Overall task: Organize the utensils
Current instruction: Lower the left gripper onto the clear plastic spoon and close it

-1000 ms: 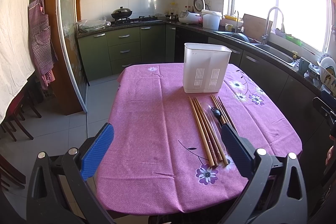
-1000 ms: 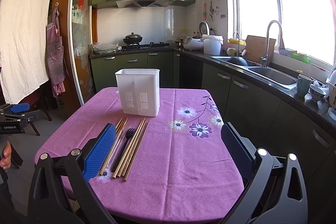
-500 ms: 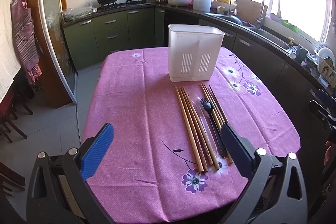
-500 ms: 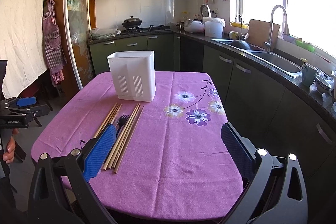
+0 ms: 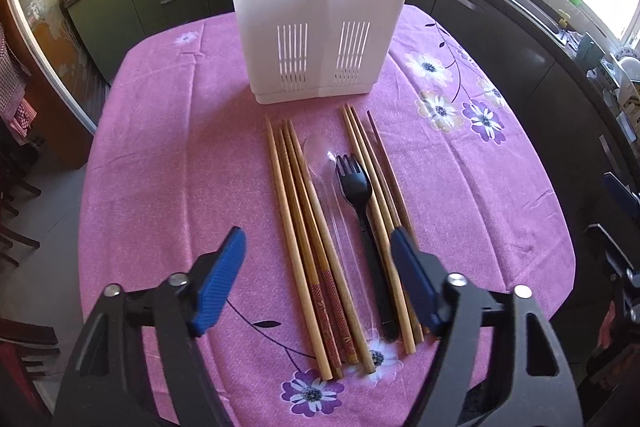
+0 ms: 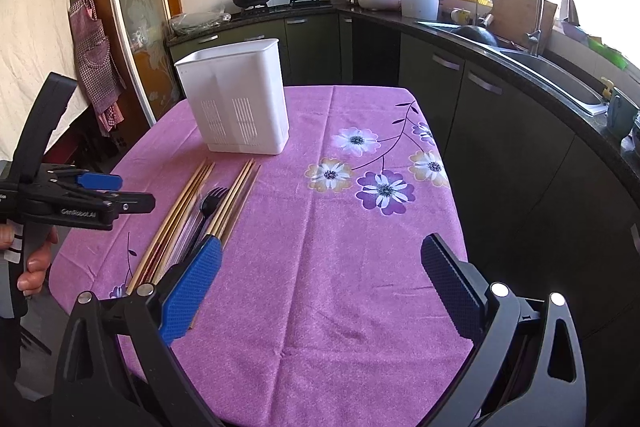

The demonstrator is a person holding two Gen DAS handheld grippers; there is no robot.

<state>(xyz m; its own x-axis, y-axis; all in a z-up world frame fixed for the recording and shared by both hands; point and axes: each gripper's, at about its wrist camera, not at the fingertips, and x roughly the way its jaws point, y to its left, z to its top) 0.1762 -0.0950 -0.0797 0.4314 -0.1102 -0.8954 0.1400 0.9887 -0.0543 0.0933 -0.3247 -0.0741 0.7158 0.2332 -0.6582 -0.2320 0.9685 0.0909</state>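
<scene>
The left claw [image 5: 316,279] hangs tilted down over the near end of the utensils, its blue pads apart with nothing pressed between them. The jaws have just been narrowing, and the handles of the chopsticks, spoon and fork lie below the gap, untouched. I take that narrowing as sizing the opening to a few thin sticks instead of the whole row.

The utensils lie in one tidy row on the bench [image 5: 168,163], straight ahead of the left claw and pointing away from it. There is a left bundle of chopsticks [image 5: 298,227], then a clear spoon [image 5: 320,163], a black fork [image 5: 358,195], and a right bundle of chopsticks [image 5: 376,183]. Laid lengthwise like this, their ends offer themselves to a claw coming in from the near edge.

Beyond their far tips, close but apart from them, stands the white caddy [image 5: 320,19], upright, with a divider down the middle. Presumably chopsticks go in one compartment and the fork and spoon in the other.

The right claw [image 6: 320,283] is held wide and empty over bare cloth. The row lies off to its left, partly behind its left pad. It seems to be waiting its turn. A hand [image 6: 34,259] grips the other tool's handle at that view's left edge.
</scene>
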